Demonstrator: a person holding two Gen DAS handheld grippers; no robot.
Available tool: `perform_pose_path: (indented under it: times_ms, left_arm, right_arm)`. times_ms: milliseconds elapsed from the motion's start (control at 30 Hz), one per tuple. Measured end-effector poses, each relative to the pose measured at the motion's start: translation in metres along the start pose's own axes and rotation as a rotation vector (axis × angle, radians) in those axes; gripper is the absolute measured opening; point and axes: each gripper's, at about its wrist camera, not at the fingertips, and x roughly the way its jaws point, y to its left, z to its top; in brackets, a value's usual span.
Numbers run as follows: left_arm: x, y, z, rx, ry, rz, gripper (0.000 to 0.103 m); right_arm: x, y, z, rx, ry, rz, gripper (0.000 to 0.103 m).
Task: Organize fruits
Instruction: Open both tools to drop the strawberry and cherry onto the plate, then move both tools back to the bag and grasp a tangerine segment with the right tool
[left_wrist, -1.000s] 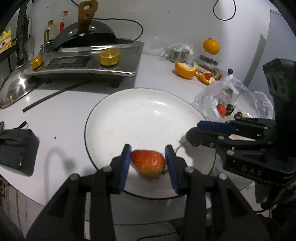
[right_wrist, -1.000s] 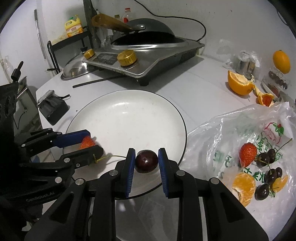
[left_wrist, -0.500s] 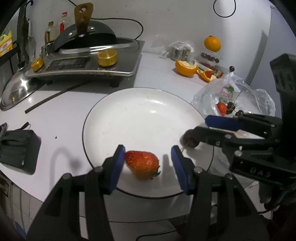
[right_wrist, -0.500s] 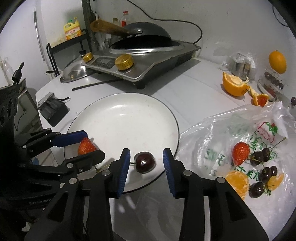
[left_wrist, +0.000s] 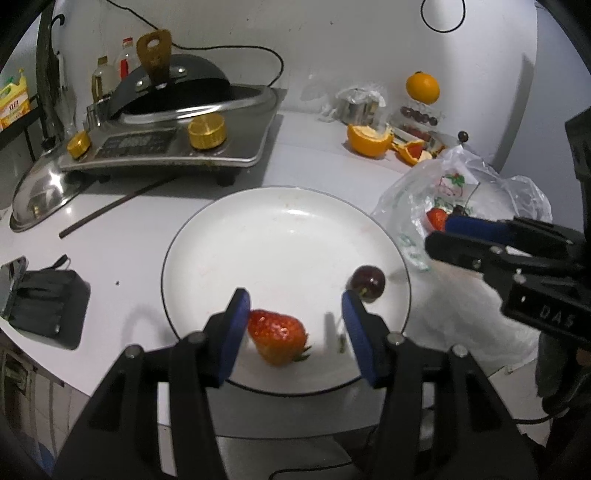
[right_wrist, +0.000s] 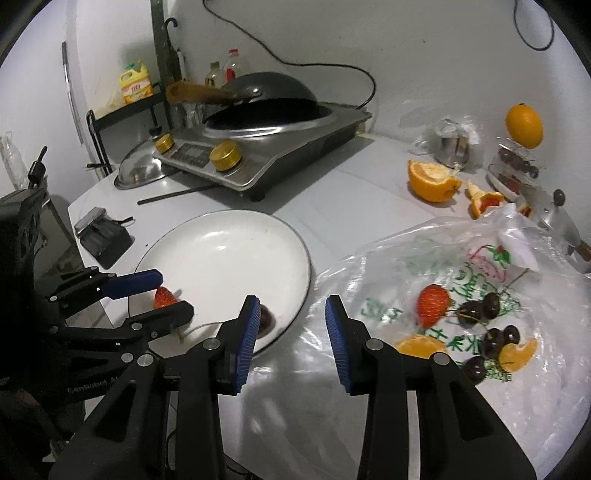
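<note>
Two fruits lie on the white plate: one strawberry near its front rim, one dark cherry toward its right edge. Left gripper: fingers spread, strawberry loose between them, unpinched. Right gripper: fingers spread, nothing between, beside the fruit bag.

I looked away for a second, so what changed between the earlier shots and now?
Both grippers let go: the left gripper released the strawberry, the right gripper released the cherry and drew back toward the bag. Both fruits stay on the plate.
</note>
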Motion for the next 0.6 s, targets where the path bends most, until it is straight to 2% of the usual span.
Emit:
perform_pose_path:
  times_ms: [400,433,467,500,600]
  left_arm:
    - [-0.007,-0.031,0.009,0.046,-0.020,0.008,0.055]
    - [-0.007,-0.034,0.010,0.051,-0.020,0.007,0.059]
    - [-0.008,-0.038,0.011,0.054,-0.023,0.008,0.071]
    - [-0.009,-0.040,0.011,0.053,-0.028,0.007,0.075]
    - [-0.011,-0.047,0.014,0.053,-0.042,0.005,0.075]
  right_arm:
    - [-0.029,-0.038,-0.011,0.056,-0.045,-0.033,0.039]
    - [-0.031,-0.042,-0.012,0.062,-0.048,-0.036,0.039]
    - [-0.032,-0.046,-0.013,0.068,-0.050,-0.040,0.039]
    - [-0.035,-0.050,-0.015,0.074,-0.054,-0.045,0.039]
    - [-0.041,-0.063,-0.021,0.093,-0.060,-0.057,0.039]
